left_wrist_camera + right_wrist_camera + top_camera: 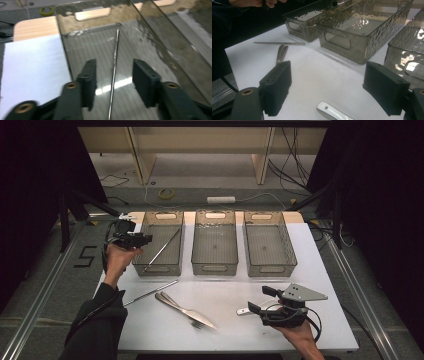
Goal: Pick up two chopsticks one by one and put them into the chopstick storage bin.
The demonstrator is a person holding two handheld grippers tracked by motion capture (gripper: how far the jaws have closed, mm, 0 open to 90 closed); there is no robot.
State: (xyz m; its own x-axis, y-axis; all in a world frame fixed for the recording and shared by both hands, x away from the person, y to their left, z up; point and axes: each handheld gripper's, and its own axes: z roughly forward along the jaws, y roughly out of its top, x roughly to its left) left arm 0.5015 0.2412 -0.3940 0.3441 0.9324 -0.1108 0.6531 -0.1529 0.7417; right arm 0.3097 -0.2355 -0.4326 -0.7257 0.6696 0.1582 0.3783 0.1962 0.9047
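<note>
Smoky clear plastic under me: my left gripper (131, 239) hangs over the near left corner of the left bin (65, 53), and the thin steel chopstick (114, 67) lies in that bin, running from the near left end up toward the far right. In the left gripper view the rod passes right between my two black jaws, but neither pad presses on it; there is daylight on both sides. So the jaws stand apart, about half spread, with the chopstick lying free on the bin's ribbed floor.

Over on the right, near edge of the white table (225, 290), my right gripper (261, 304) sits low and level, its jaws wide apart with nothing between the pads. A white handle (329, 111) lies on the table just beneath that gap, not touched as far as I can tell.

Loose on the table between my hands: a second chopstick (150, 293) near the left bin's near end, and a fork (182, 310) and knife together in the middle. The middle bin (215, 265) and right bin (272, 265) stand side by side, to the right of the left one.
</note>
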